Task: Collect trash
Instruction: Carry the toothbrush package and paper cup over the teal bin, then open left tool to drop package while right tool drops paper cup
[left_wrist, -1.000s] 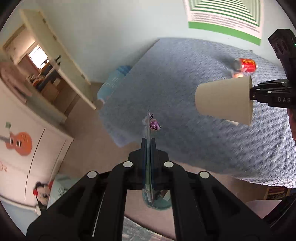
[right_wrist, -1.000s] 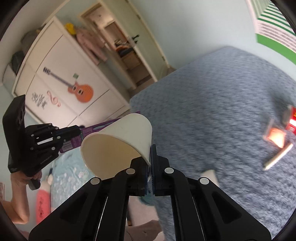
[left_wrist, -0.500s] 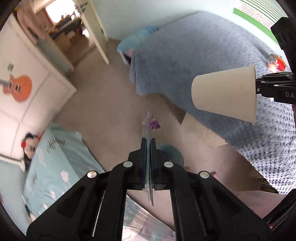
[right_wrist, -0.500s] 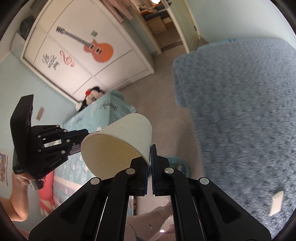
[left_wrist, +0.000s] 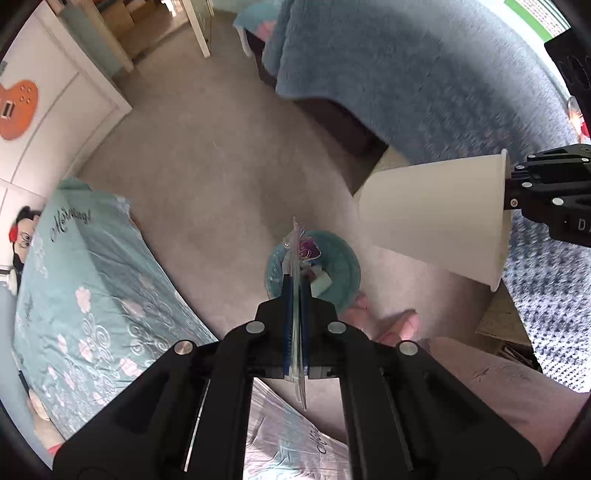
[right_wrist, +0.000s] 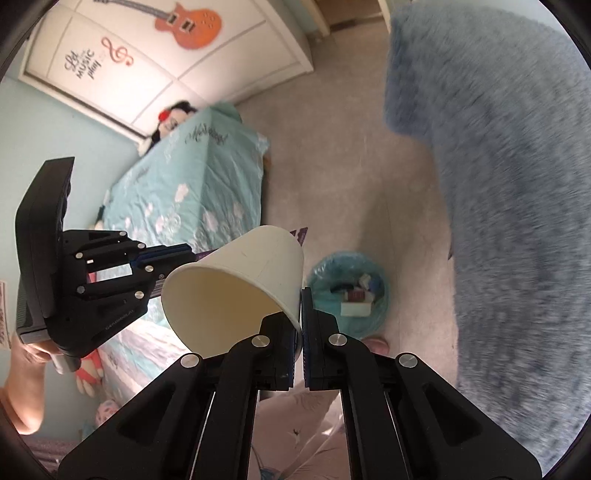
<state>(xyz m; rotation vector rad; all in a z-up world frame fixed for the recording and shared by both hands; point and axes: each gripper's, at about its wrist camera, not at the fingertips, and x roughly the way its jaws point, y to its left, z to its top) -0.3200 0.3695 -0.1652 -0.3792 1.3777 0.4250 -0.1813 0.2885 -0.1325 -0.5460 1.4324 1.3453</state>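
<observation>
2 grippers carry trash over a floor bin.
Left gripper (left_wrist: 295, 295) clamped on a flat wrapper (left_wrist: 295, 258), right above the teal-lined bin (right_wrist: 347, 291). Right gripper (right_wrist: 299, 317) pinches the paper cup (right_wrist: 236, 284) by its rim, beside the bin.

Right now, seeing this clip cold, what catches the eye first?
The big cream paper cup, pinched by its rim in the right gripper, fills the middle of the right wrist view. The left gripper clamps a flat clear wrapper directly above a teal-lined trash bin on the carpet, already holding litter, between the two beds.
</observation>
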